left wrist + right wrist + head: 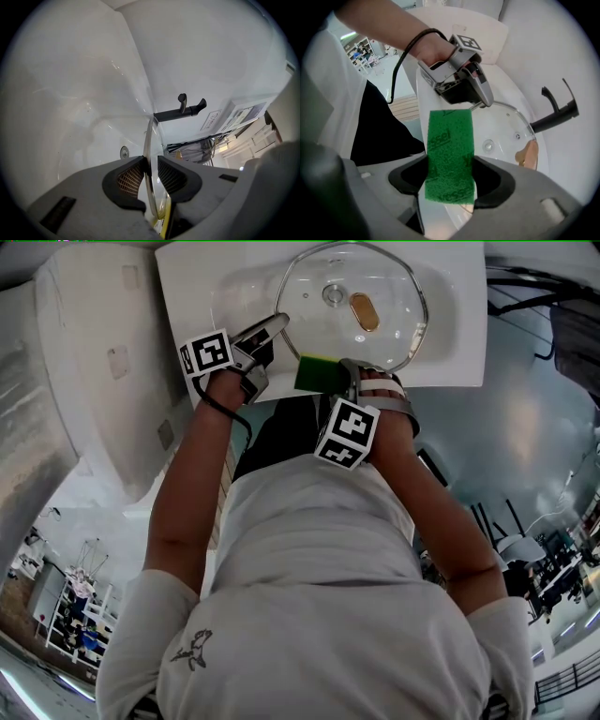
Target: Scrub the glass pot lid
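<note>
Closest to the person, at 6 o'clock in the head view, the right gripper (450, 174) is pointing down with its jaws closing firmly on a green scrubbing sponge (449, 154), which is sticking out past the tips. The sponge is hanging just beside the lid's near rim, at about 7 o'clock on the glass, and does not appear to be pressing on it yet. A little farther out, the left gripper (150, 174) is pinching the glass pot lid (352, 306) by its rim at roughly 9 o'clock, pads on both faces of the glass. The lid is sitting over the basin of the white sink (187, 296), with its brown knob (364, 311) near the middle; the black faucet (555, 115) is standing beyond it at 12 o'clock. To scrub well, I would be laying the sponge's flat face on the glass, working in small circles from the near rim outward around the knob, pressing moderately so the clamped rim is not slipping or twisting.
</note>
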A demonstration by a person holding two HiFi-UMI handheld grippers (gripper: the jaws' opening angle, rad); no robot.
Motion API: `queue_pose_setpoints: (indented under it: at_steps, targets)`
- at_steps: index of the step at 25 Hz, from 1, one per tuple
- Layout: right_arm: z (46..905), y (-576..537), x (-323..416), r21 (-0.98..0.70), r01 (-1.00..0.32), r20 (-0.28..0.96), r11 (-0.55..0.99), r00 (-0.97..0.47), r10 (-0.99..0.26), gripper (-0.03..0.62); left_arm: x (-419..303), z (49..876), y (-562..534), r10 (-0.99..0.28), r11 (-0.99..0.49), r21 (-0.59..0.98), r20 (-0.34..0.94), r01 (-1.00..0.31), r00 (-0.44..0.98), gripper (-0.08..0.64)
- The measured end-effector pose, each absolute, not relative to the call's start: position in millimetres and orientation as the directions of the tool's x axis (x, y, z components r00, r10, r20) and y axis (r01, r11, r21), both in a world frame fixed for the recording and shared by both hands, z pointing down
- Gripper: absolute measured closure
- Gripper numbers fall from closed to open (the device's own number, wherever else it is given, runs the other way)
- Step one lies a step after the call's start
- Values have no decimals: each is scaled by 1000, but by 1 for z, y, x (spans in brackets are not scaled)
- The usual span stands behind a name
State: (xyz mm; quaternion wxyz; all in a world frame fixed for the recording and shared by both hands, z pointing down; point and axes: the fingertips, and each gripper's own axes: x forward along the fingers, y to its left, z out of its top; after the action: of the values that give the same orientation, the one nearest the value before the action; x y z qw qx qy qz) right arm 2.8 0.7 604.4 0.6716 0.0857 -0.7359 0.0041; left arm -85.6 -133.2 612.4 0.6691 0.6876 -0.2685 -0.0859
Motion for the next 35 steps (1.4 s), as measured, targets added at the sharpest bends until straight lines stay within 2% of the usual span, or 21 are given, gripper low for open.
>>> queue_pose_setpoints:
  at_steps: [4, 9, 13, 18, 22, 28, 35]
  targets:
    - [594, -6, -1, 84, -117, 989, 990, -109, -96, 299, -87, 614, -133, -478, 32, 965, 243, -260, 844, 469]
    - [541, -64, -31, 118, -92, 970, 989, -203, -134, 299, -87, 614, -133, -477, 35, 966, 242, -257, 845, 469]
    - [509, -120, -55, 233, 12, 945, 972, -238, -223, 299, -87, 615, -135, -484, 38, 965, 245, -260, 840, 469]
    - [521, -176, -69, 342, 207, 933, 917, -193, -304, 299, -89, 615, -135, -483, 40, 961, 259, -274, 837, 469]
    - [548, -202, -84, 287, 241, 949, 927, -201, -242, 299, -89, 614, -135, -478, 40, 958, 268, -284, 837, 469]
    - [586, -219, -105, 172, 214, 969, 962, -211, -126, 299, -91, 617, -134, -495, 57, 958, 273, -282, 825, 469]
    - [601, -220, -110, 123, 152, 974, 981, -209, -90, 299, -92, 618, -134, -508, 66, 960, 268, -273, 819, 469]
